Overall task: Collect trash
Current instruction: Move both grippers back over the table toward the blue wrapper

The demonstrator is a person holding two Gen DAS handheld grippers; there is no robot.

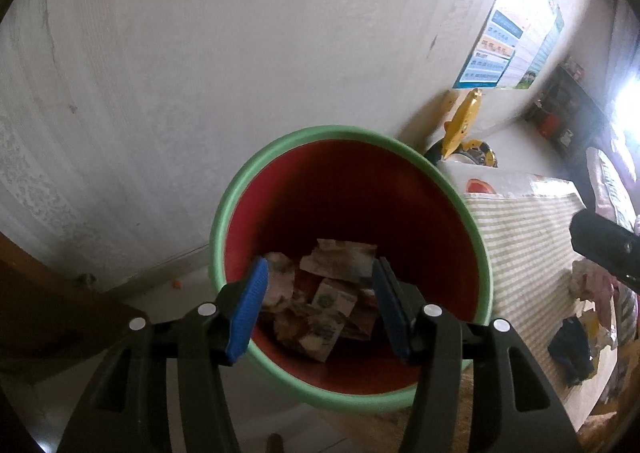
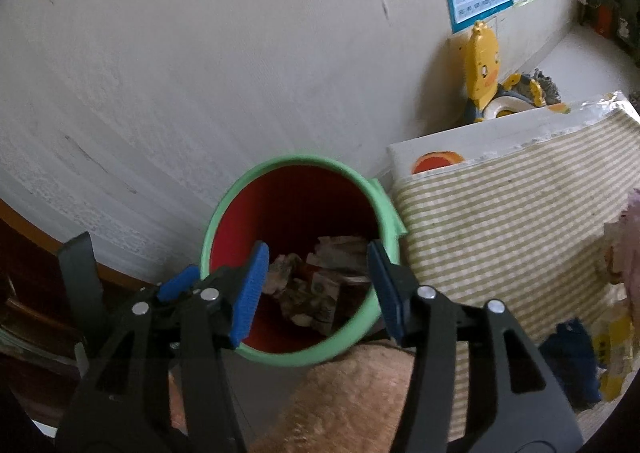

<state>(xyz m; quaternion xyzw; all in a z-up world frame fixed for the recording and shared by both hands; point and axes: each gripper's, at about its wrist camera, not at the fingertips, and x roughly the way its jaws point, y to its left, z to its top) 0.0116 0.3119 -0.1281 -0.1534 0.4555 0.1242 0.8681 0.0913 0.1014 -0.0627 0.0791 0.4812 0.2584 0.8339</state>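
A round bin with a green rim [image 1: 224, 213] and red inside stands by the wall; it also shows in the right wrist view [image 2: 212, 229]. Crumpled paper and wrappers [image 1: 320, 297] lie at its bottom, seen too in the right wrist view [image 2: 312, 293]. My left gripper [image 1: 320, 305] hovers over the bin mouth, open and empty. My right gripper [image 2: 316, 285] is also above the bin, open and empty. The left gripper's blue tip [image 2: 178, 285] shows at the bin's left rim in the right wrist view.
A table with a green-striped cloth [image 2: 500, 221] stands right of the bin, with a dark blue item [image 2: 572, 365] and yellow wrappers [image 2: 616, 349] on it. A yellow toy [image 2: 482, 65] stands behind by the wall. Brown furniture [image 1: 44, 309] sits left.
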